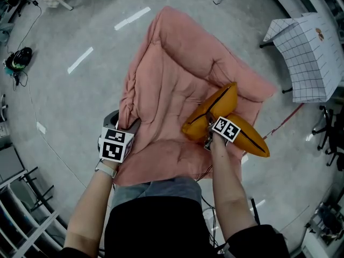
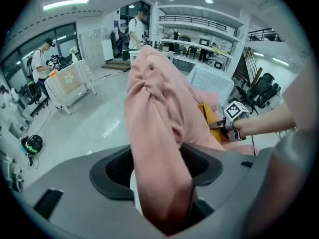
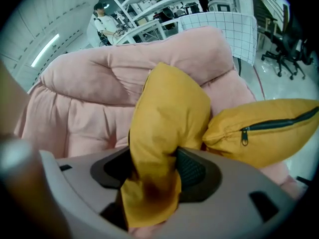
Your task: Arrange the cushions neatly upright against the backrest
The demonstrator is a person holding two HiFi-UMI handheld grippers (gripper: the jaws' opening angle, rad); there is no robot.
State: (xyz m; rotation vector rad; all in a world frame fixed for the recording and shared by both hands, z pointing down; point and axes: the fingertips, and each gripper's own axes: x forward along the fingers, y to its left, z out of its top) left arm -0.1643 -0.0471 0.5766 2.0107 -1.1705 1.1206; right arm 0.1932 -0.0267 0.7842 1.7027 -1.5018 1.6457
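A pink padded seat (image 1: pixel 177 79) lies open on the grey floor (image 1: pixel 80 26), with its backrest (image 1: pixel 180 42) on the far side from the person. The left gripper (image 1: pixel 129 127) is at the seat's left edge. Its jaws are closed on a thick fold of the pink fabric (image 2: pixel 154 123), and the fold fills the whole gap between the two pads. The right gripper (image 1: pixel 208 132) is over the right part of the seat, and its jaws are closed on one end of a yellow cushion (image 3: pixel 169 108), which is bunched between the pads. This cushion (image 1: pixel 215 109) rests on the seat surface and points toward the backrest, but it does not lean on it. A second yellow cushion (image 1: pixel 250 136), the one with a dark zip, lies just beside the first and touches it. Its outer end passes over the seat's right edge.

Around the seat the floor is open at the left and at the far side, where only white tape marks (image 1: pixel 131 18) are seen. At the right, a piece of furniture under a checked cover (image 1: pixel 306 52) stands near the seat's far right corner, but apart from it. A dark thing (image 1: pixel 19 58) with a cable lies far at the left.
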